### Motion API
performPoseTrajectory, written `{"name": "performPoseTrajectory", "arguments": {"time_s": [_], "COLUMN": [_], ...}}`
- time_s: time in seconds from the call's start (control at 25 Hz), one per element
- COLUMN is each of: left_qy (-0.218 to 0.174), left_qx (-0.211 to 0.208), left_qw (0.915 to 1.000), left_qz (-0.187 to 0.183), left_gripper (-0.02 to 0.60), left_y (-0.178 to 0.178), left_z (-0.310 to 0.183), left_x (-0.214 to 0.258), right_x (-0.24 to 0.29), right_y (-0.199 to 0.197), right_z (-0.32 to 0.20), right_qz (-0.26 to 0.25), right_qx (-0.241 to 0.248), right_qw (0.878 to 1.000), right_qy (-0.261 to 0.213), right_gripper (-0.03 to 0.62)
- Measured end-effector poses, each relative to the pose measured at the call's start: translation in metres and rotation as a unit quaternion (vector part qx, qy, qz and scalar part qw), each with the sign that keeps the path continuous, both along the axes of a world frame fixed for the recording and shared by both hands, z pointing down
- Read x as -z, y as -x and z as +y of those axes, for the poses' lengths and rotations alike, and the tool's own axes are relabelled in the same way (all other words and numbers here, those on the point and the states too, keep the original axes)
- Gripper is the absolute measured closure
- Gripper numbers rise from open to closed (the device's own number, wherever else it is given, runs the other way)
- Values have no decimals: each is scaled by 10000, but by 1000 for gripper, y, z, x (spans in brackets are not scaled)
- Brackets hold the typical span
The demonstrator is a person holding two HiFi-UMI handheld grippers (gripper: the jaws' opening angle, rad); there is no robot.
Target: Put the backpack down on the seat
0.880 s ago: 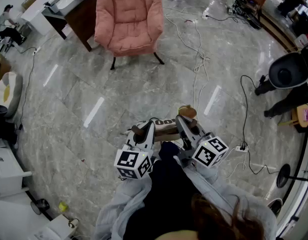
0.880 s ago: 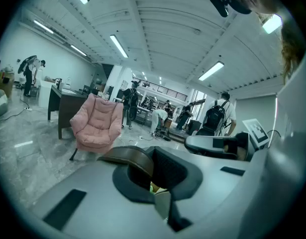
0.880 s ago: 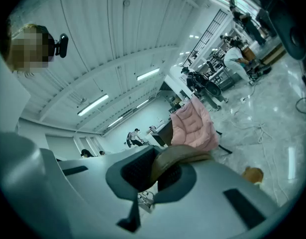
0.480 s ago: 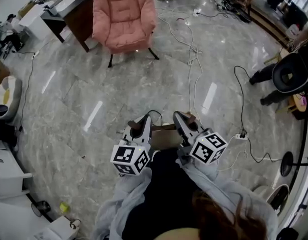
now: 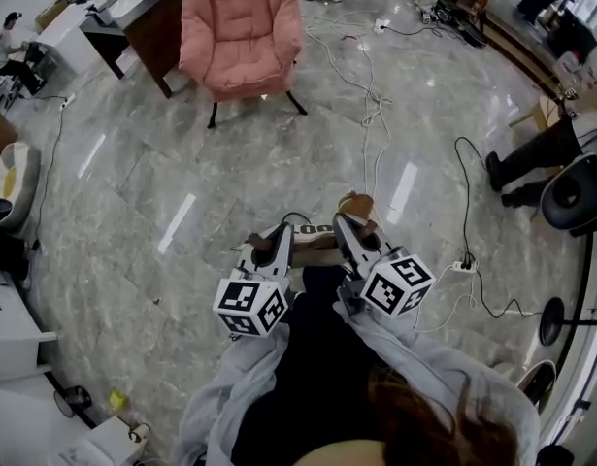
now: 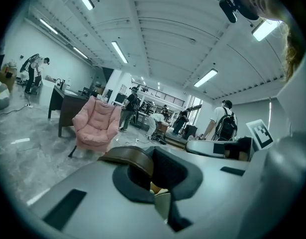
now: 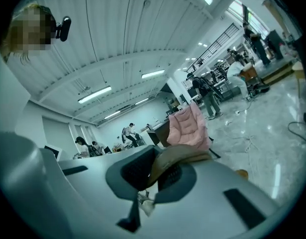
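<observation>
Marble floor (image 5: pixel 182 163), backpack (image 5: pixel 315 246) in carry, chair (image 5: pixel 242 32) well ahead.
Backpack hangs off the floor between both grippers, close in front of the person. Left gripper (image 5: pixel 272 249) is clamped on the left strap (image 6: pixel 125 156), right gripper (image 5: pixel 354 229) on the right strap (image 7: pixel 182 156). Compared with a second ago the chair is barely nearer in the head view and both grips are the same, so I'd say this is the approach, put-down not started. Floor is open ahead and to the left. Cables (image 5: pixel 371 105) trail from the chair's right side toward the bag, a snag risk, so keep left. Desk (image 5: pixel 148 22) is just beside the chair's left; nothing on the seat.
</observation>
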State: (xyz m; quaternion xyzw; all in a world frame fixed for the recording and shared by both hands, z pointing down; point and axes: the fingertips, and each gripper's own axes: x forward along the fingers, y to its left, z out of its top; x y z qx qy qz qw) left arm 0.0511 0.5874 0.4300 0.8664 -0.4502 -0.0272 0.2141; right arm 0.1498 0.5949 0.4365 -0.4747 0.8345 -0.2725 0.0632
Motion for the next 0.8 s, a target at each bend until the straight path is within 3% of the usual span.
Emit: {"name": "performPoseTrajectory", "arguments": {"time_s": [0.12, 0.32, 0.8], "left_qy": [-19, 65, 312], "left_qx": [78, 209, 420], "left_qw": [9999, 9995, 9985], "left_qz": [-95, -219, -144], "left_gripper": [568, 568, 568], "left_y": [4, 4, 1], "left_z": [-27, -76, -170], "left_x": [1, 1, -20], "right_x": [0, -4, -24], "right_y": [4, 5, 5], "right_z": [-31, -79, -177], "right_qz": [171, -41, -30], "right_qx": [-10, 29, 473], "right_qw": [9998, 9999, 9978], "right_qy": [-73, 129, 453], "right_gripper": [586, 586, 586]}}
